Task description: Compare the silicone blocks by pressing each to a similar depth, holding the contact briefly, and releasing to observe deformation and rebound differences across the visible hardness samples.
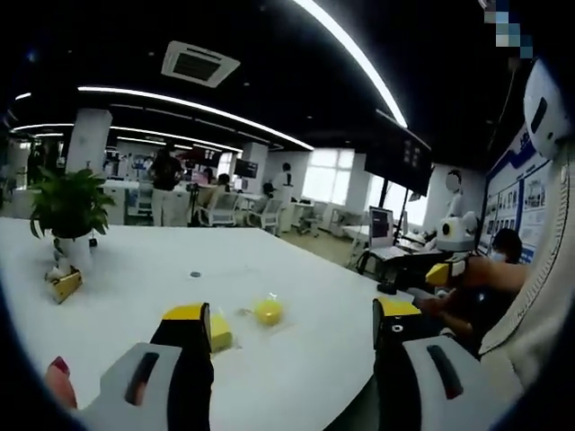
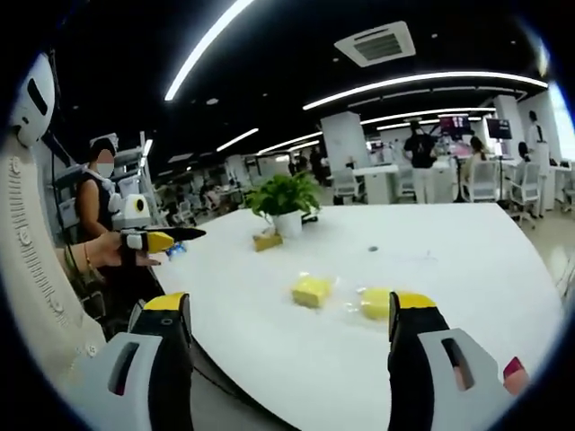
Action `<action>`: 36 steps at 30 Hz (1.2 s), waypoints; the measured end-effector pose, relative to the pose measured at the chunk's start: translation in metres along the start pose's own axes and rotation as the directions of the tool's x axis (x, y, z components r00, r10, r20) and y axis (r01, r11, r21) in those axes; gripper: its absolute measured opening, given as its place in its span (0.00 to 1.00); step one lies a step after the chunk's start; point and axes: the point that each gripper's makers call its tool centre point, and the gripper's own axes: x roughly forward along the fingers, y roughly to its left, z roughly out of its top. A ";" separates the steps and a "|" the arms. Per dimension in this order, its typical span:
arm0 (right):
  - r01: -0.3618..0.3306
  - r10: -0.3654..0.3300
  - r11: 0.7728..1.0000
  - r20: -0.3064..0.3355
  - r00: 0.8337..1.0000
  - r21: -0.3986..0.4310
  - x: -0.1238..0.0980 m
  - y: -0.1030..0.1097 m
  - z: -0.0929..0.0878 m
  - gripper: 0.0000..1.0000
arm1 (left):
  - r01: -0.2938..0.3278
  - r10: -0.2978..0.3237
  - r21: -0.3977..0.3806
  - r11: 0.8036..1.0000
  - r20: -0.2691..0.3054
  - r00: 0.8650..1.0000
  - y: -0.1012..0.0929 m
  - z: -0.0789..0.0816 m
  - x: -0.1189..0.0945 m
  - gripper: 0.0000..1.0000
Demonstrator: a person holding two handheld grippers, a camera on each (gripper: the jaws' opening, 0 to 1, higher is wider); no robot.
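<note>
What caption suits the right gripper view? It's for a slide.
Open right gripper hovers before two yellow silicone blocks on a white table.

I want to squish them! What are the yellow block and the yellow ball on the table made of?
The yellow block looks like soft, matte silicone or foam: dull surface, rounded edges. The yellow ball seems similar, smooth and slightly glossy. The white table looks hard and shiny, reflecting light. None of this is certain from looks alone.
</note>
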 end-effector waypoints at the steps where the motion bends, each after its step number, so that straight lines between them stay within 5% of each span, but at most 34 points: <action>1: 0.001 -0.001 1.000 -0.001 1.000 0.000 0.000 0.000 0.000 0.85 | -0.002 0.002 0.003 1.000 -0.012 1.000 0.000 -0.003 0.000 0.77; 27: -0.040 0.040 0.999 -0.020 0.999 0.008 0.032 -0.012 0.002 0.81 | -0.095 0.095 0.005 0.995 -0.042 0.995 0.036 -0.004 -0.002 0.81; 34: -0.034 0.034 0.999 -0.027 0.999 0.017 0.033 -0.013 -0.002 0.80 | -0.105 0.104 -0.016 0.994 -0.058 0.993 0.043 -0.011 -0.003 0.79; 36: -0.032 0.033 0.999 -0.029 0.999 0.021 0.034 -0.014 -0.004 0.80 | -0.090 0.088 -0.087 0.992 -0.017 0.996 0.042 -0.005 -0.004 0.78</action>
